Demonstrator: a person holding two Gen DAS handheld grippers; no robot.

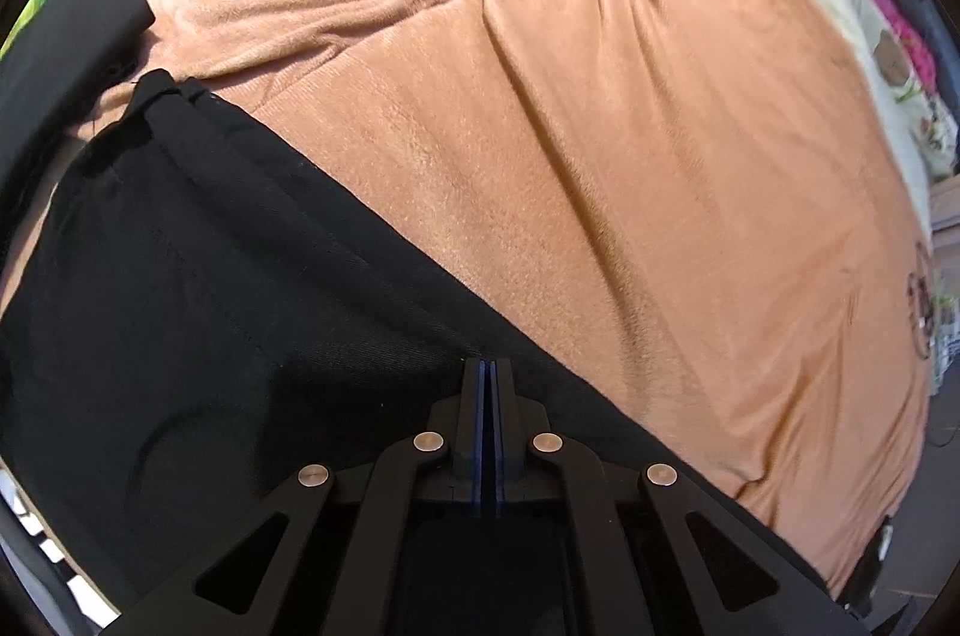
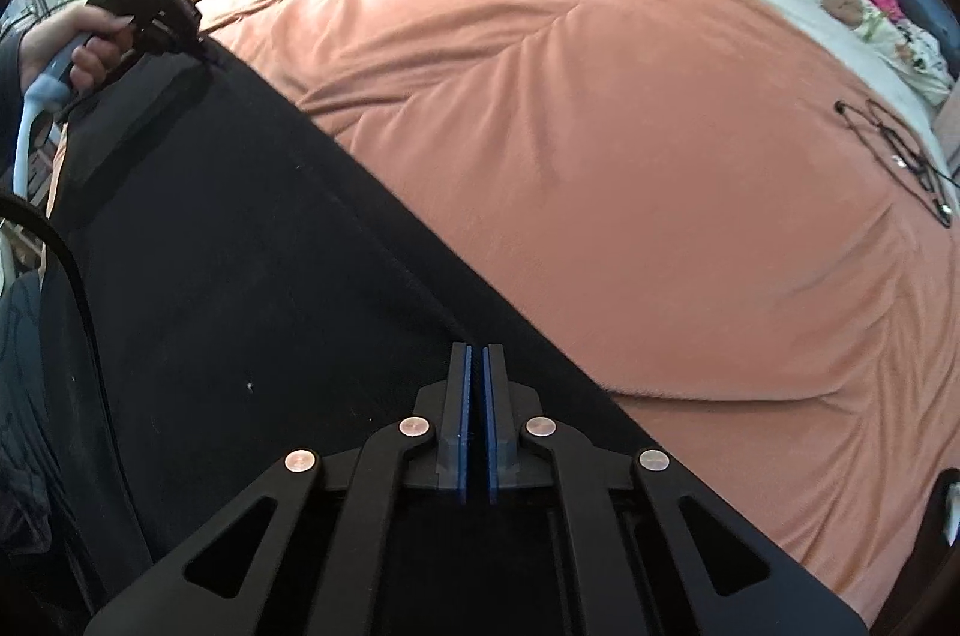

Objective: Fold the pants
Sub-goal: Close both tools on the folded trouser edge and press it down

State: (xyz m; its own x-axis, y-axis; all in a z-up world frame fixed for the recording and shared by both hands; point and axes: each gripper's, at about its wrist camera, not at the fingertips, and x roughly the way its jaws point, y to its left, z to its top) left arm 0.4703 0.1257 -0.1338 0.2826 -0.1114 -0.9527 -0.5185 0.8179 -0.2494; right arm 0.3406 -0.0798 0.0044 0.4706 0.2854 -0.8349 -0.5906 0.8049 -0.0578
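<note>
From my left tongs [image 1: 486, 366], pinched closed on the edge of the black pants [image 1: 180, 306], I see the orange blanket [image 1: 600, 156]; no writing is readable.

My right tongs [image 2: 478, 351] look nearly closed over the pants' edge; only here my left hand [image 2: 90, 42] shows, and a cable [image 2: 900, 150].

Your right gripper [image 2: 474, 354] is matte black, with blue pads lining its two fingers [image 2: 459, 396] and four round silver rivets on the linkage behind them. Your left gripper [image 1: 486, 366] matches it. Left of the right gripper, your left hand [image 2: 90, 48] wears a dark sleeve.
</note>
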